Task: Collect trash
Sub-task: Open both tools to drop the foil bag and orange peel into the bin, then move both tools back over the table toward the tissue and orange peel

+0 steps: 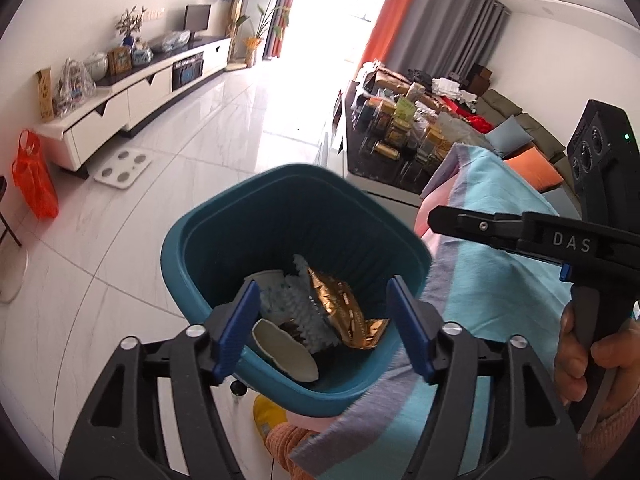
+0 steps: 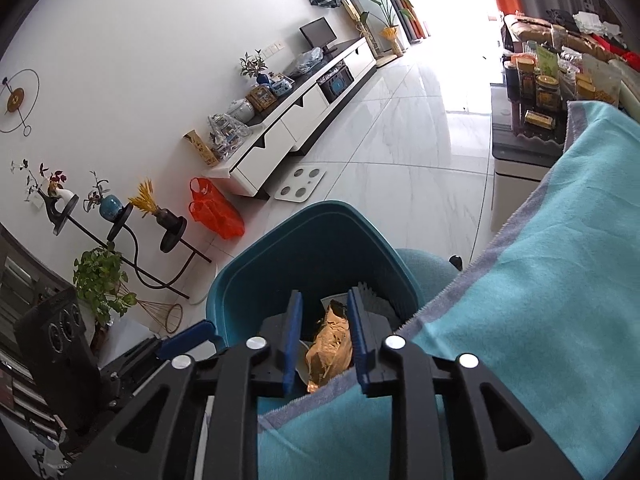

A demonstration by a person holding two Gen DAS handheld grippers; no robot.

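Observation:
A teal waste bin [image 1: 200, 240] stands on the floor beside the table edge. Inside lie a gold foil wrapper [image 1: 344, 312], a white foam piece [image 1: 308, 312] and a white paper cup [image 1: 284, 348]. My left gripper [image 1: 324, 320] is open and empty, hovering over the bin's near rim. My right gripper [image 2: 325, 340] is above the bin [image 2: 256, 272], its jaws partly open and empty, with the gold wrapper [image 2: 332, 348] lying in the bin below them. The right gripper also shows in the left wrist view [image 1: 436, 220] at the right.
A table under a turquoise cloth [image 1: 500, 280] borders the bin on the right. A cluttered dark coffee table [image 1: 400, 132] stands beyond. A white scale [image 1: 124, 166] and an orange bag [image 1: 34, 184] lie on the tiled floor near the TV cabinet [image 1: 132, 92].

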